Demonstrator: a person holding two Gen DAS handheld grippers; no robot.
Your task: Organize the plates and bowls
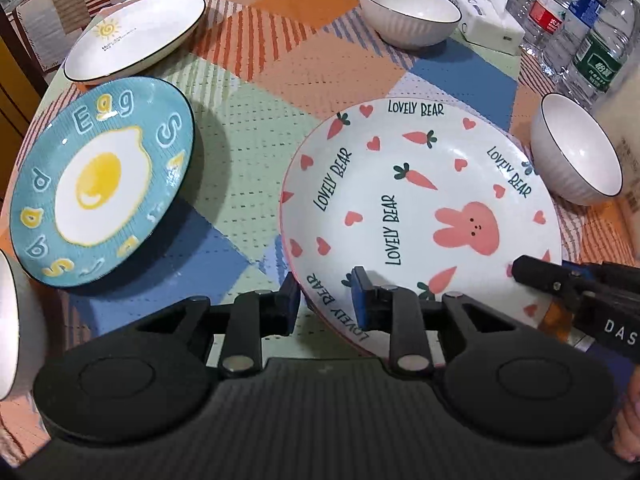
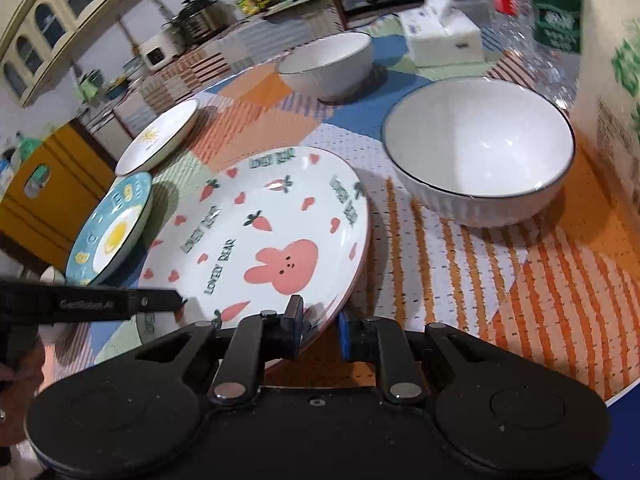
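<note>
**Gripping the bunny plate by its near rim, one tool on each side**

Looking along the left gripper [image 1: 326, 300], its two fingers straddle the near rim of the bunny plate [image 1: 420, 208], one under the edge and one on the inner face; they look clamped on it, and the plate sits tilted, its near-left side lifted off the tablecloth [image 1: 248, 128]. That tilt suggests a lift for stacking. The right gripper [image 1: 520, 270] reaches onto the rim from the right. Three plates show here: the bunny plate, the egg plate [image 1: 100, 184] just left of it, and the sun plate [image 1: 136, 36] beyond. Two white bowls stand apart: a far bowl [image 1: 410, 14] and a near bowl [image 1: 576, 150] beside the water bottles [image 1: 580, 28] and tissue pack [image 1: 484, 12]. A white edge at the far left may be another dish; I cannot tell.

From the right wrist, the gripper's jaws bracket the same rim, but whether they press it is unclear. Counts match: three plates, two bowls.
</note>
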